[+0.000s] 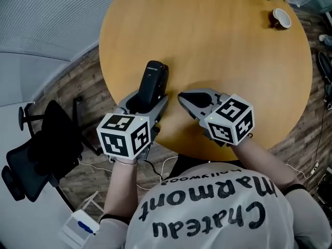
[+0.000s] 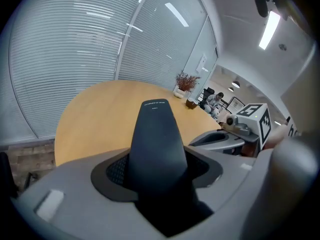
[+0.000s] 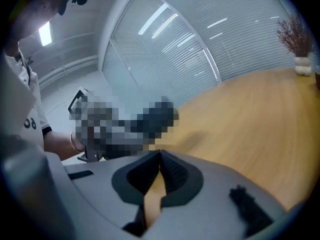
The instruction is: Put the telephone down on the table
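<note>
The left hand-held gripper (image 1: 147, 104) is clamped on the lower end of the black telephone (image 1: 153, 79). The telephone juts forward and upward out of its jaws, over the near edge of the round worktop (image 1: 218, 51); I cannot tell whether it touches the wood. Just to its right, the right hand-held gripper (image 1: 181, 97) has its tips together and holds nothing. The handset looks stiff, light and smooth-shelled, so probably slippery. The present hold, across its narrow sides near the base, seems sound for lowering it flat.

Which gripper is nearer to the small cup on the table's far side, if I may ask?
Right. The right gripper sits below-left of the cup; the left gripper, clamping the telephone, is even farther left.
</note>
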`<state>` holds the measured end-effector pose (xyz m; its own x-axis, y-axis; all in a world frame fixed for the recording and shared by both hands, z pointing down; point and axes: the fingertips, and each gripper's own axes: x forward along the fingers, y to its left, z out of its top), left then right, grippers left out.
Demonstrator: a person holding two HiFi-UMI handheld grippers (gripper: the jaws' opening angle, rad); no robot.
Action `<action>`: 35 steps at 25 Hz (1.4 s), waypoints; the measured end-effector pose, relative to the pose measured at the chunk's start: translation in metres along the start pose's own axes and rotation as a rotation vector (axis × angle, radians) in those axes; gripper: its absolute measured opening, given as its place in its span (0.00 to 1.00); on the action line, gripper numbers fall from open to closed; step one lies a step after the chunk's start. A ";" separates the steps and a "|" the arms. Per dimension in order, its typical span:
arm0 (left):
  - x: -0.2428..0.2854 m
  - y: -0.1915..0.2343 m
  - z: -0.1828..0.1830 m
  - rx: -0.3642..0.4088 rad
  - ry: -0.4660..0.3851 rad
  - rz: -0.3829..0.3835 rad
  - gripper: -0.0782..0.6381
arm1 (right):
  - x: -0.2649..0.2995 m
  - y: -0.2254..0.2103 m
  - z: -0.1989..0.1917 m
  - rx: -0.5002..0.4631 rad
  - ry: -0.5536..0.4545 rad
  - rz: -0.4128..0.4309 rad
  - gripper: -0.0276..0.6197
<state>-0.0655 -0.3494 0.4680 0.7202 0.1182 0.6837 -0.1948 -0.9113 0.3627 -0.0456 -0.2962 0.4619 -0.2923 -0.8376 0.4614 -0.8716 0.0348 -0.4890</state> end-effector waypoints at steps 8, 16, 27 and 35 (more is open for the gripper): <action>0.027 0.028 0.006 -0.059 0.045 0.004 0.51 | 0.002 -0.018 -0.005 0.041 0.013 -0.033 0.07; 0.049 0.037 -0.004 -0.085 0.101 0.002 0.51 | -0.002 -0.030 -0.003 0.052 -0.011 -0.063 0.07; 0.064 0.038 -0.010 -0.077 0.160 -0.008 0.51 | -0.014 -0.042 0.010 0.064 -0.056 -0.102 0.06; 0.068 0.034 -0.012 -0.104 0.140 -0.035 0.51 | -0.022 -0.040 0.010 0.072 -0.051 -0.098 0.07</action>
<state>-0.0310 -0.3675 0.5342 0.6295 0.2092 0.7483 -0.2442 -0.8610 0.4461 -0.0008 -0.2848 0.4644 -0.1852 -0.8619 0.4720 -0.8640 -0.0860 -0.4960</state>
